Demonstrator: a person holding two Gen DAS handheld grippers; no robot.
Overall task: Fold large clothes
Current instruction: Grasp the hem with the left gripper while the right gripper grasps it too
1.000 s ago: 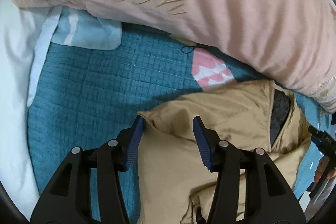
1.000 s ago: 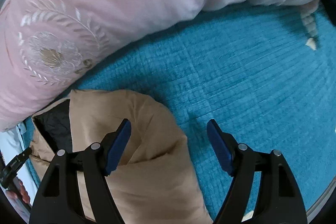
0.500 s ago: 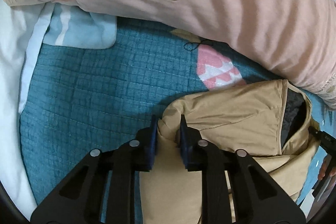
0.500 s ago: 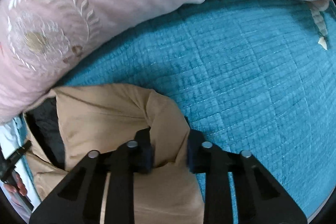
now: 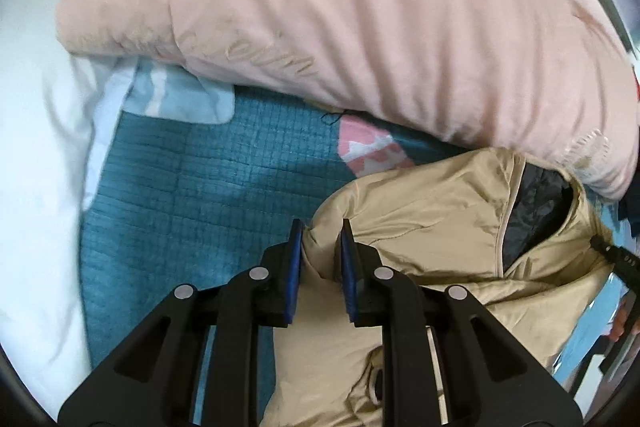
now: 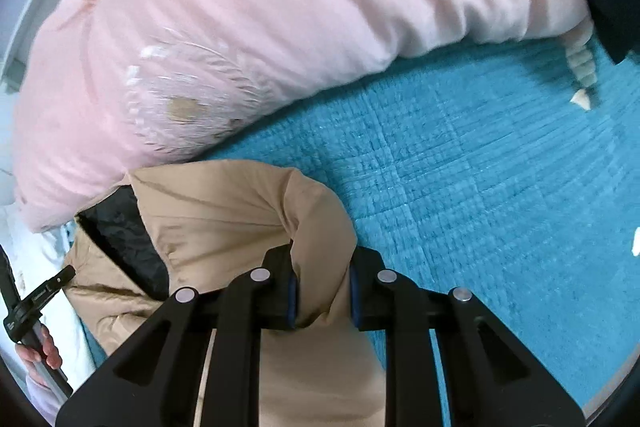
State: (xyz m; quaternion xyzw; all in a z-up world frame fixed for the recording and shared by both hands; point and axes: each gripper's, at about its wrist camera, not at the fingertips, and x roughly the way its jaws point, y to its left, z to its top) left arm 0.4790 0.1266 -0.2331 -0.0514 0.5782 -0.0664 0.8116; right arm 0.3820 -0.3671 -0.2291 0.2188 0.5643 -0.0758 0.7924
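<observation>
I have the left gripper [image 5: 319, 247] and right gripper [image 6: 322, 267] each pinching a jacket [image 5: 420, 211] shoulder below the pink duvet [image 5: 360, 27]; I'd lift evenly, keeping it taut.

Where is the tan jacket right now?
The tan jacket lies on the teal quilt, just below the pink comforter, with a bunch pinched in each pair of tongs.

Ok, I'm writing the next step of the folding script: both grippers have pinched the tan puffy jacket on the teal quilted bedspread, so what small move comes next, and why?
Probably lift both corners and carry them toward you over the jacket's lower part. The left gripper and right gripper each clamp a shoulder fold of the tan puffy jacket, and the pink duvet crowds the far side, leaving no room to fold that way.
</observation>
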